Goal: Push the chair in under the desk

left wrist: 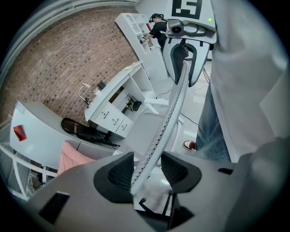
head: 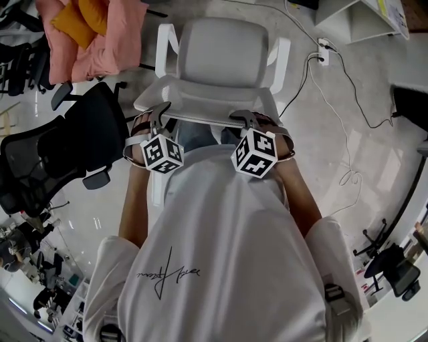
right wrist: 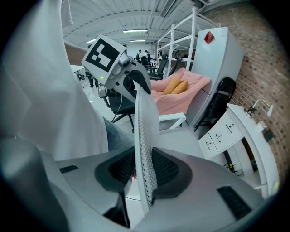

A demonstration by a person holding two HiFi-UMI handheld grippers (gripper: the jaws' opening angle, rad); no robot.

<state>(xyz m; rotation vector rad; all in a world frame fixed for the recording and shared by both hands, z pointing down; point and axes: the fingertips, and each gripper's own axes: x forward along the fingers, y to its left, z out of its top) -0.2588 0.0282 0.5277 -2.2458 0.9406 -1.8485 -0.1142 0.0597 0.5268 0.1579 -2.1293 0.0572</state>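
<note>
A white office chair (head: 221, 57) stands on the pale glossy floor (head: 348, 133), its seat pointing away from the person, who stands just behind its backrest (head: 200, 100) in a white T-shirt (head: 221, 254). Both grippers reach down onto the backrest's top edge, 1 towards each end. The left gripper (head: 159, 115) has its jaws spread. In the left gripper view the thin mesh edge passes between the 2 dark pads (left wrist: 118, 174), lying against the left one, with a clear gap to the other, so nothing is clamped. The right gripper (head: 245, 120) pinches the same edge. In the right gripper view the perforated rim sits squeezed between both pads (right wrist: 166, 168). The chair is out on the open floor and not tucked under anything. A white desk (left wrist: 118, 86) with a 3-drawer unit (left wrist: 113, 120) stands along the brick wall (left wrist: 54, 59), apart from the chair. A black office chair (head: 80, 143) stands near the white chair's left side. Beyond it is a heap of pink bedding (head: 100, 47) with orange cushions (head: 83, 20) on top. On the right, a white power strip (head: 323, 52) lies on the floor with cables trailing from it.
</note>
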